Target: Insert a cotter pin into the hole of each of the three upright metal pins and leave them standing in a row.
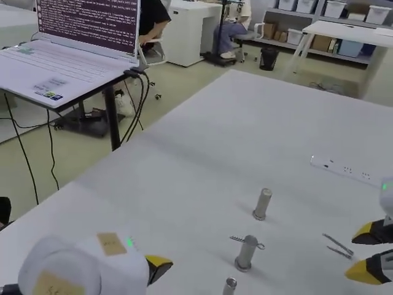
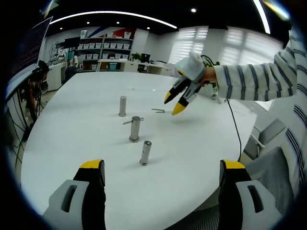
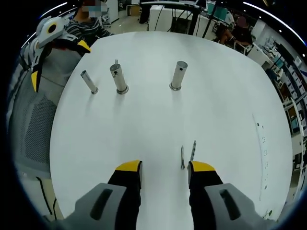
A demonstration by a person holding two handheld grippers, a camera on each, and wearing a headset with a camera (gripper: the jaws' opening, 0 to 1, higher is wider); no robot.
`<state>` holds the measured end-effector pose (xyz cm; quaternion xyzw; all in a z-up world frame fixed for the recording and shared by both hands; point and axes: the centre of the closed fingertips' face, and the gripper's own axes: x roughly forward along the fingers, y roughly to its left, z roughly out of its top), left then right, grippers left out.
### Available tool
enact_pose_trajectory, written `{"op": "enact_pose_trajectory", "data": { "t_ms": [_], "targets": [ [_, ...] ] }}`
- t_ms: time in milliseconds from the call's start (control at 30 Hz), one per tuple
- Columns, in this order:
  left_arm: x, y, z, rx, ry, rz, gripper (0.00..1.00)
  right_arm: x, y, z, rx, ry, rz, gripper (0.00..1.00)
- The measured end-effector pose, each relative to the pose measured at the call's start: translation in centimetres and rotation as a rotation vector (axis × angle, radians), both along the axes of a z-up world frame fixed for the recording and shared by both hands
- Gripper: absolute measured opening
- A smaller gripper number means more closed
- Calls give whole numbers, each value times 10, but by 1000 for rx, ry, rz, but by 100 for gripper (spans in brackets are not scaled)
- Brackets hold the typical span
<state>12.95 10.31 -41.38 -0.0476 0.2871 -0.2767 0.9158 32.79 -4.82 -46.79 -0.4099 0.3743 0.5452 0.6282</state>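
Hovering the right gripper (image 3: 165, 165) low over the table (image 3: 230, 96), jaws a moderate way apart and empty, with two loose cotter pins (image 3: 187, 154) lying side by side just ahead of one jaw tip. Holding the left gripper (image 2: 162, 165) wide and empty too, near the table edge, facing a row of three pins (image 2: 135, 129). Seeing all three upright and apart from one another: middle pin (image 1: 247, 252) already crossed near its top by a fitted cotter (image 1: 245, 240), far pin (image 1: 263, 204) and near pin (image 1: 229, 285) bare. Judging one of three done, with pickup of a loose one next.

Expecting the cotter pins to be light, thin, stiff wire, smooth and flat on the table, so prone to skid or flick away under a pad. Best taken across both legs near the looped end, leaving the straight tips free for threading; cannot tell at this size which end that is. Taking only one, given such close neighbours. Expecting the pins to be solid and heavier yet tall on a small foot, so liable to tip under a sideways push; worth steadying low on the shaft, below the hole.
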Motion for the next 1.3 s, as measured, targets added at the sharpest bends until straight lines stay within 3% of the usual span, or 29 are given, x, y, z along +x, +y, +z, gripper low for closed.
{"op": "enact_pose_trajectory", "data": {
  "t_ms": [367,533,1033,1300],
  "targets": [
    [3,8,-8,5,23,32,99,18,-2,-19,-51,25,7,24],
    [6,10,-9,3,28,41,99,29,-3,-24,-38,38,-21,16],
    [7,6,-14,-4,42,43,99,30,-4,-30,-53,63,-25,2],
    [7,4,-11,-13,31,40,99,32,-2,-30,-89,34,-26,0]
  ]
}}
